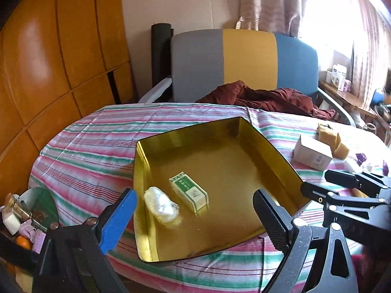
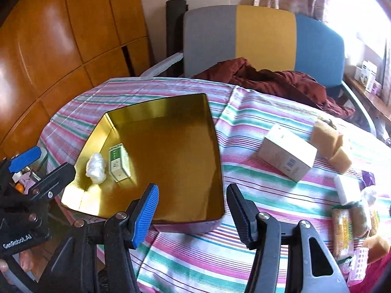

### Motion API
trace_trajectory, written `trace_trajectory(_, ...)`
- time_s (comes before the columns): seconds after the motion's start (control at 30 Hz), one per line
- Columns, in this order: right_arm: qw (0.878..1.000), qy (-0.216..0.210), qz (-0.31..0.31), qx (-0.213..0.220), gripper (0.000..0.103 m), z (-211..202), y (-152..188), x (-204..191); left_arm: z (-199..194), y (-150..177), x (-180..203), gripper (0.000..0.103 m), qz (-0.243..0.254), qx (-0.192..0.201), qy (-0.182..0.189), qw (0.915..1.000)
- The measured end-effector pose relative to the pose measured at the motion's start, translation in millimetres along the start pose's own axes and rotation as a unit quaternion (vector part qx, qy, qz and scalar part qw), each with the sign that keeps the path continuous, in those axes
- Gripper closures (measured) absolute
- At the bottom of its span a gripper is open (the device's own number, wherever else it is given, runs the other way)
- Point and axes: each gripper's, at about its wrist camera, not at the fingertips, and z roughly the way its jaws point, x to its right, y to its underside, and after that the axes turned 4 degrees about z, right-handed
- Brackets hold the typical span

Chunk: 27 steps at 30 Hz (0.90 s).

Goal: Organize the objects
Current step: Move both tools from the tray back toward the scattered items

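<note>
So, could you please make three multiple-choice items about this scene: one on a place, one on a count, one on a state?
1. Where does the green-and-white box lie?
A. inside the gold tray
B. on the chair
C. on the striped cloth

2. How many things lie in the tray?
A. none
B. two
C. five

3. How does the left gripper stand?
A. shut on the box
B. shut on the tray's rim
C. open, holding nothing

Answers:
1 A, it rests on the tray's floor beside the white wrapped bundle.
2 B, only box and bundle.
3 C, its fingers stand wide apart with nothing between them.

Daylight blows out the window (image 1: 342, 12) at upper right; glare on the cabinet (image 1: 36, 61); fisheye-bent edges.
</note>
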Motion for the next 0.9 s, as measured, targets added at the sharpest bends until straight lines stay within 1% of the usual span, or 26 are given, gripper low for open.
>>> trace_trajectory(0.23,0.999,0.02,0.027,0.004,0.045,-4.9,7.0,24.8,2.9,-2.1,18.7,0.007,0.025,-0.005,0.017,0.9995)
trace_trajectory(0.5,0.995,0.061,0.08,-0.013,0.045,-4.1,23.7,73.8,11.0,-10.6,51.2,0.007,0.058,-0.014,0.064,0.9962)
trace_trajectory(0.63,0.991,0.082,0.108,-0.019,0.045,-7.1,31.8,101.7,14.3,-19.9,74.4,0.007,0.082,-0.014,0.089,0.9925)
trace_trajectory(0.83,0.982,0.113,0.152,-0.017,0.045,-18.1,38.9,145.1,26.4,-39.0,120.2,0.006,0.097,-0.037,0.156,0.9822)
trace_trajectory(0.9,0.978,0.122,0.166,-0.014,0.045,-22.5,38.8,158.7,30.9,-45.0,132.7,0.006,0.099,-0.044,0.172,0.9792)
